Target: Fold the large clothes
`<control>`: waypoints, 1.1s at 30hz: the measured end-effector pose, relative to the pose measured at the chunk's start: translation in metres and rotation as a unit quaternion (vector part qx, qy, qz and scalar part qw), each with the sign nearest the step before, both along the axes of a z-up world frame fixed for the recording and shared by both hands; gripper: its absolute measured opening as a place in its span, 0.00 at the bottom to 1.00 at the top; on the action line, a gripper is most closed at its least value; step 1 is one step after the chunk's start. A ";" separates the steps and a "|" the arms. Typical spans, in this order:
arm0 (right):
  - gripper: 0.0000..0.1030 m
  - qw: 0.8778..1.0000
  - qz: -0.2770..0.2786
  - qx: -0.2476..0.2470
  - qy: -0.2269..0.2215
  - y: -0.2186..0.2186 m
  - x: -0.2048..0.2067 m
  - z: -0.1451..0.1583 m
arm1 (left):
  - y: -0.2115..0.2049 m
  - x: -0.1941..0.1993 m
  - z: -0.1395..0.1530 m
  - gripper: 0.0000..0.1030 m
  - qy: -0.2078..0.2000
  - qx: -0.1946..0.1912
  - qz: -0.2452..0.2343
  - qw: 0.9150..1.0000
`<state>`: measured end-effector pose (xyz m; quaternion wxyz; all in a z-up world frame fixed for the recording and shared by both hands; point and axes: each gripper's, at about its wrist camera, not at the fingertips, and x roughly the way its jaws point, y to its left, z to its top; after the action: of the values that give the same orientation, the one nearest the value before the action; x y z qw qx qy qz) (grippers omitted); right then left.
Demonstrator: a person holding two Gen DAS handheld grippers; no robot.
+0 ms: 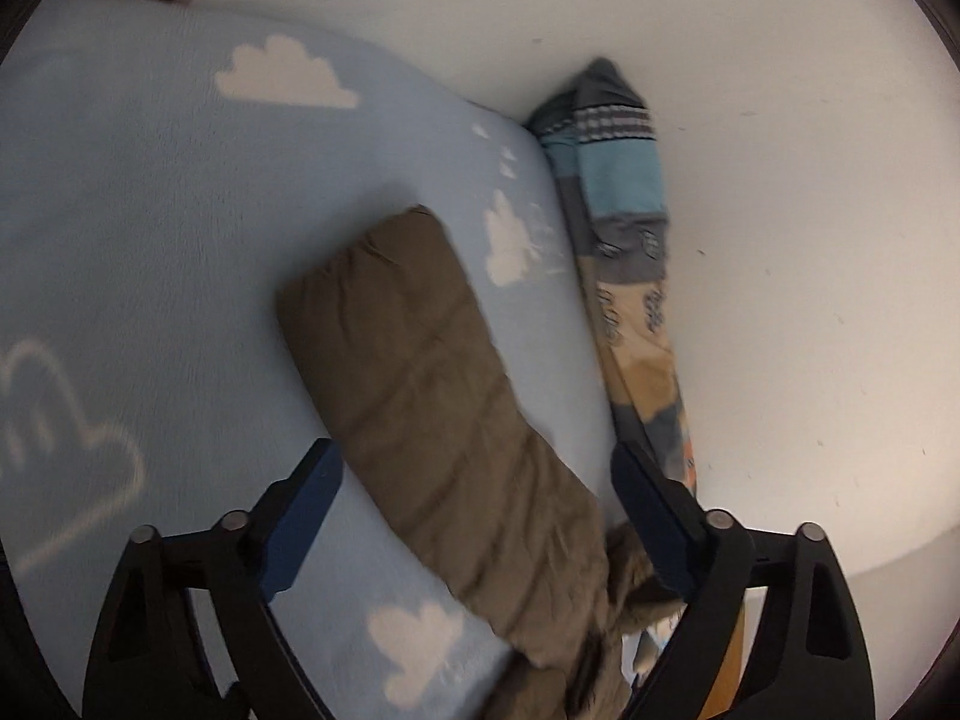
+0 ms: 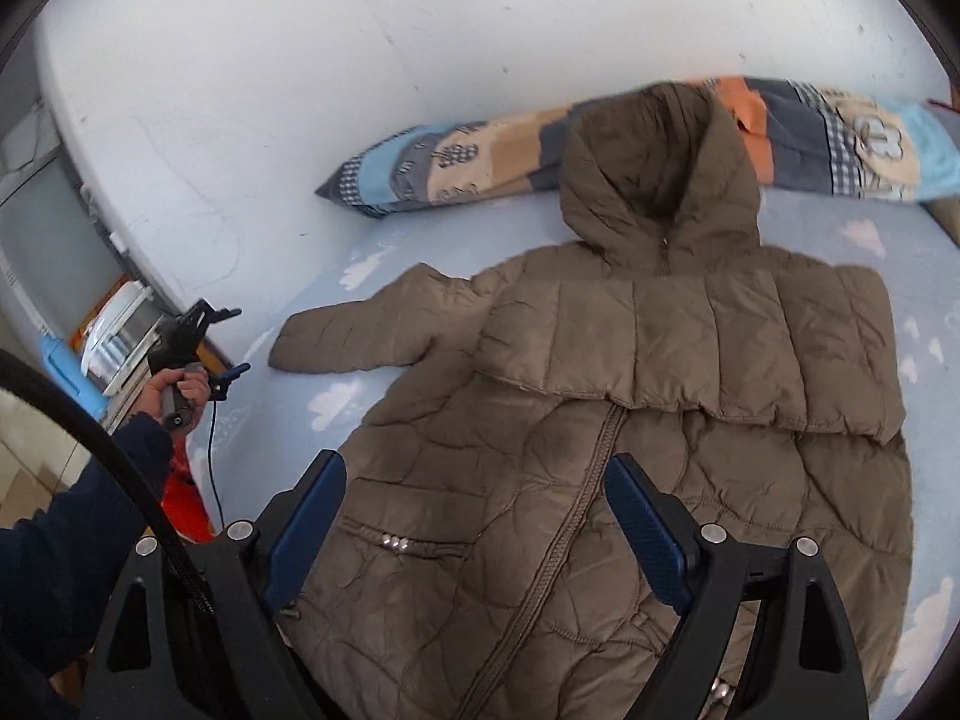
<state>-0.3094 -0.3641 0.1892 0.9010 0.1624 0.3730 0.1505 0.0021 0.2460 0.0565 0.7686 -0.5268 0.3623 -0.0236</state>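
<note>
A brown quilted hooded jacket (image 2: 600, 420) lies front up on a light blue cloud-print bedsheet (image 2: 336, 276). Its right sleeve is folded across the chest; its left sleeve (image 2: 360, 330) stretches out flat to the left. The hood (image 2: 660, 180) rests against a pillow. My right gripper (image 2: 474, 528) is open above the jacket's lower front, touching nothing. My left gripper (image 1: 474, 480) is open and empty above the outstretched sleeve (image 1: 432, 384); in the right wrist view it (image 2: 231, 343) hovers left of the sleeve cuff, held by a hand.
A patchwork striped pillow (image 2: 480, 162) lies along the white wall (image 2: 360, 60) at the bed's far edge; it also shows in the left wrist view (image 1: 630, 228). Shelves with clutter (image 2: 114, 330) stand left of the bed. A cable (image 2: 211, 456) hangs from the left gripper.
</note>
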 end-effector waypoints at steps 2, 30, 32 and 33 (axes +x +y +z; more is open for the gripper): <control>0.89 1.000 0.001 0.004 0.012 -0.001 0.010 -0.007 | 0.004 0.009 -0.010 0.83 0.012 0.006 0.010 1.000; 0.89 0.995 -0.096 -0.013 0.001 -0.047 0.023 0.011 | -0.028 0.032 0.039 0.21 -0.075 0.140 0.092 0.983; 0.89 0.990 -0.136 -0.033 0.002 -0.066 0.020 0.019 | -0.043 0.029 0.061 0.21 -0.095 0.149 0.078 0.981; 0.89 0.988 -0.149 -0.040 0.010 -0.075 0.021 0.020 | -0.053 0.028 0.074 0.21 -0.105 0.155 0.069 0.980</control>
<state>-0.2888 -0.4393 0.2096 0.9155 0.1816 0.3590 -0.0018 0.0299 0.1929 0.1309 0.8743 -0.4199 0.2417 0.0303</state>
